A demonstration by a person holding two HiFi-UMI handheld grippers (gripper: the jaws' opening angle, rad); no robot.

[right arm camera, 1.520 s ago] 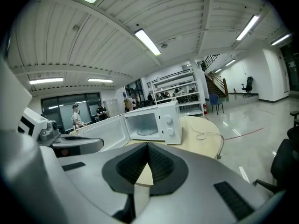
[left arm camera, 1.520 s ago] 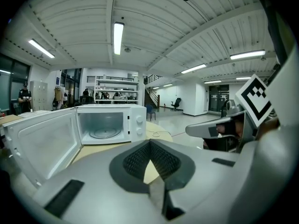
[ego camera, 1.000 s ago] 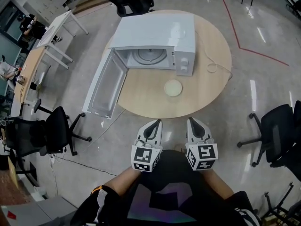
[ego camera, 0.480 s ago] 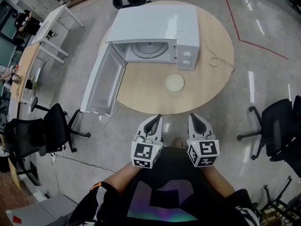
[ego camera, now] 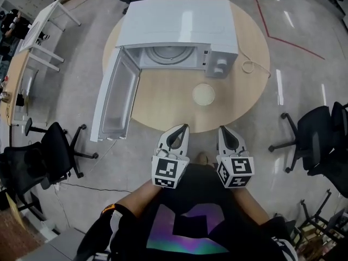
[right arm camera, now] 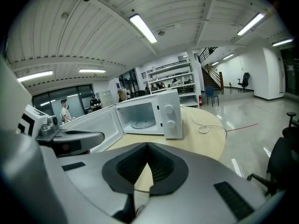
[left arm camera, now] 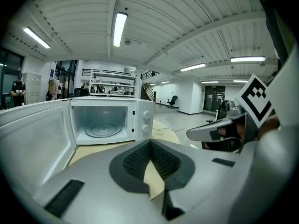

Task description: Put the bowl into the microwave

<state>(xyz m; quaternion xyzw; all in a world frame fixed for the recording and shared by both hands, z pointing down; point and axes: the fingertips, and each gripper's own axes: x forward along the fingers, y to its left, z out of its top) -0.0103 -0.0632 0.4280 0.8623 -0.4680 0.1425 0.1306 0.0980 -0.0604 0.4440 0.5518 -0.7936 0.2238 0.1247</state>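
Note:
A shallow pale bowl [ego camera: 203, 94] sits on the round wooden table [ego camera: 163, 99], in front of the white microwave [ego camera: 179, 31]. The microwave door [ego camera: 114, 99] hangs wide open to the left, and the glass turntable [ego camera: 168, 55] shows inside. My left gripper [ego camera: 182, 128] and right gripper [ego camera: 223, 129] are held side by side just short of the table's near edge, both shut with nothing in them. In the left gripper view the left gripper [left arm camera: 150, 142] faces the open microwave [left arm camera: 107, 122]. The right gripper [right arm camera: 147, 144] sees the microwave [right arm camera: 154, 118] from the right.
A white cable [ego camera: 250, 67] coils on the table right of the microwave. Black office chairs stand on the floor at the left [ego camera: 49, 151] and the right [ego camera: 315, 135]. Desks [ego camera: 38, 20] line the far left. A red line [ego camera: 283, 37] crosses the floor.
The view has closed in on the table: microwave and bowl look larger and nearer. Both grippers stay shut, side by side, now almost at the table's edge.

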